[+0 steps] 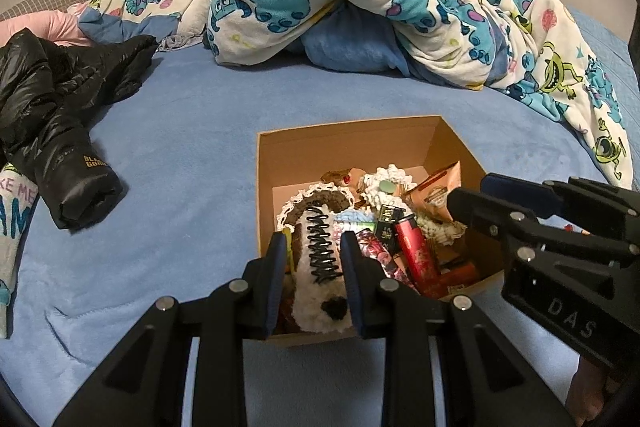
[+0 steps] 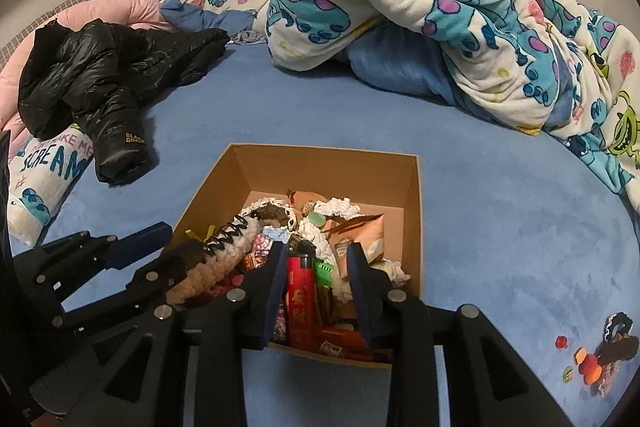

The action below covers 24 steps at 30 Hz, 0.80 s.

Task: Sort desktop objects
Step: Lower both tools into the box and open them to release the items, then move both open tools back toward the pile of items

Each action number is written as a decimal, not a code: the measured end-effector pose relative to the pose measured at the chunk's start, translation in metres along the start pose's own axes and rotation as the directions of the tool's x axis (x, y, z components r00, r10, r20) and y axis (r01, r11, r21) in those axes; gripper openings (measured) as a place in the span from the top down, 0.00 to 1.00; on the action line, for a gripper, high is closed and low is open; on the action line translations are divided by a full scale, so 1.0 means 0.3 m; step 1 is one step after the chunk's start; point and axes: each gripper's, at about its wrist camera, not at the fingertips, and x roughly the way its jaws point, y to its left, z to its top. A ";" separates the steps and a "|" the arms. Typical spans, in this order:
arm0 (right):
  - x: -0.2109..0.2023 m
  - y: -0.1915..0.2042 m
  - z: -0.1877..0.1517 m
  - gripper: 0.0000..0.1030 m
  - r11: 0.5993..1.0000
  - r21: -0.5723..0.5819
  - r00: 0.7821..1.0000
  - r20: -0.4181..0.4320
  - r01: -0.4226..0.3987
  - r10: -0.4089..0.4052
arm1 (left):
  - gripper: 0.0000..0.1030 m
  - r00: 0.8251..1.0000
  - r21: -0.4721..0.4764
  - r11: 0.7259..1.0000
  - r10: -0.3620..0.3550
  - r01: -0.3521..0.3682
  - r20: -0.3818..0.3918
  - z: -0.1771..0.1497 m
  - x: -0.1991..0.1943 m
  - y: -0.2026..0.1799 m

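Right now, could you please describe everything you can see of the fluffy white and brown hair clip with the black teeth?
The fluffy white and brown hair clip is long and curved, with a zigzag row of black plastic teeth, a brown plush back, lace trim and a black pompom spot. It lies lengthwise between the left gripper fingers, over the open cardboard box of trinkets.

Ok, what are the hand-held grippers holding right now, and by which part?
The left hand-held gripper clamps the crocheted hair clip across its white middle. The right hand-held gripper holds nothing.
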 end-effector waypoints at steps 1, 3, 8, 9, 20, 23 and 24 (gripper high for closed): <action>-0.007 -0.002 -0.002 0.70 1.000 0.001 1.000 0.002 -0.001 0.001 | 0.73 1.000 0.001 1.000 0.000 0.000 0.000 0.003 -0.004 -0.005; -0.025 -0.008 -0.003 0.70 1.000 0.002 1.000 0.008 -0.004 0.004 | 0.73 1.000 0.002 1.000 0.002 -0.002 0.003 0.007 -0.016 -0.016; -0.077 -0.028 -0.005 0.70 1.000 0.011 1.000 0.025 -0.007 0.007 | 0.73 1.000 0.013 1.000 0.002 -0.003 0.013 0.018 -0.055 -0.048; -0.091 -0.035 -0.006 0.70 1.000 0.015 1.000 0.030 -0.006 0.006 | 0.73 1.000 0.016 1.000 0.004 -0.004 0.015 0.019 -0.065 -0.057; -0.214 -0.146 -0.048 0.64 0.998 0.066 0.998 0.059 0.005 -0.009 | 0.53 0.999 0.038 0.999 -0.006 0.004 0.043 0.024 -0.155 -0.182; -0.255 -0.192 -0.065 0.64 0.996 0.083 0.997 0.069 0.014 -0.020 | 0.50 0.999 0.050 0.999 -0.015 0.013 0.046 0.023 -0.176 -0.233; -0.270 -0.208 -0.071 0.62 0.996 0.091 0.997 0.072 0.018 -0.025 | 0.48 0.999 0.054 0.998 -0.018 0.016 0.049 0.023 -0.184 -0.252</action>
